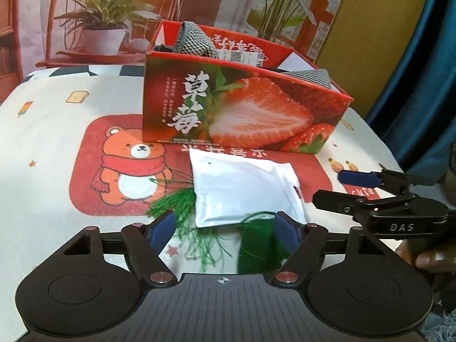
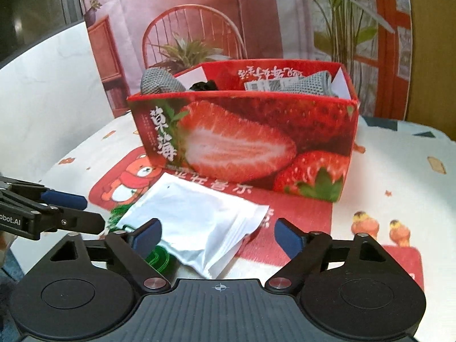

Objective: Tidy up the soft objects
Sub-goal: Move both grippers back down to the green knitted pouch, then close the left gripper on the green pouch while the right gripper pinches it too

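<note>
A white soft packet (image 1: pixel 242 191) (image 2: pixel 193 222) lies flat on the cloth in front of the red strawberry box (image 1: pixel 242 108) (image 2: pixel 242 142). A bundle of green thread (image 1: pixel 256 245) (image 2: pixel 159 259) pokes out from under its near edge. My left gripper (image 1: pixel 225 230) stands open over the packet's near edge and the green thread. Its pads do not press on either. My right gripper (image 2: pixel 216 236) is open too, its left pad at the packet's edge and its right pad apart from it. Each gripper shows in the other's view, the right gripper (image 1: pixel 342 189) and the left gripper (image 2: pixel 85 211).
Grey mesh cloths (image 1: pixel 193 40) (image 2: pixel 159 81) and a labelled item sit inside the box. The table wears a cloth printed with a bear (image 1: pixel 134 168). A printed backdrop with a chair and plants hangs behind. A blue curtain (image 1: pixel 421 85) hangs at the right.
</note>
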A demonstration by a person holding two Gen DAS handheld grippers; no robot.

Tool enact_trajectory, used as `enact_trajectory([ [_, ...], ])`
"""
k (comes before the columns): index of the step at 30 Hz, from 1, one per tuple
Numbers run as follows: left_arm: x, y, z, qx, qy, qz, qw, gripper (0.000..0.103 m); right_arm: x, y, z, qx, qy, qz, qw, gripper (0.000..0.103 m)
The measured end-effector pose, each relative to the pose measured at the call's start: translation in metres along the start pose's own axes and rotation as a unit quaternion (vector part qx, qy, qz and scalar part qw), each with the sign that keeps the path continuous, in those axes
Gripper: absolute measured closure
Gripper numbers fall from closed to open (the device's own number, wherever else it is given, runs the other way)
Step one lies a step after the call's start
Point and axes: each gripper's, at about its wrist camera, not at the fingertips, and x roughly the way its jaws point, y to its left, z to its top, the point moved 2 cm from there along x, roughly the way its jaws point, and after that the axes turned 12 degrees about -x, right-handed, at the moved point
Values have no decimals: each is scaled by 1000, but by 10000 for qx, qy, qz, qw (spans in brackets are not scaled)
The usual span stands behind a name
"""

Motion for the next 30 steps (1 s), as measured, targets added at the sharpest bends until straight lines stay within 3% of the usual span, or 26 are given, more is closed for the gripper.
enact_trajectory([
  [16,7,1,-18,-294,260,-379,9985,48,-5,34,-21,-436,299,546,9971,28],
  [30,28,-1,-14,-366,455,-696,9959,61,14,53,-19,-965,429,885,9905,45],
])
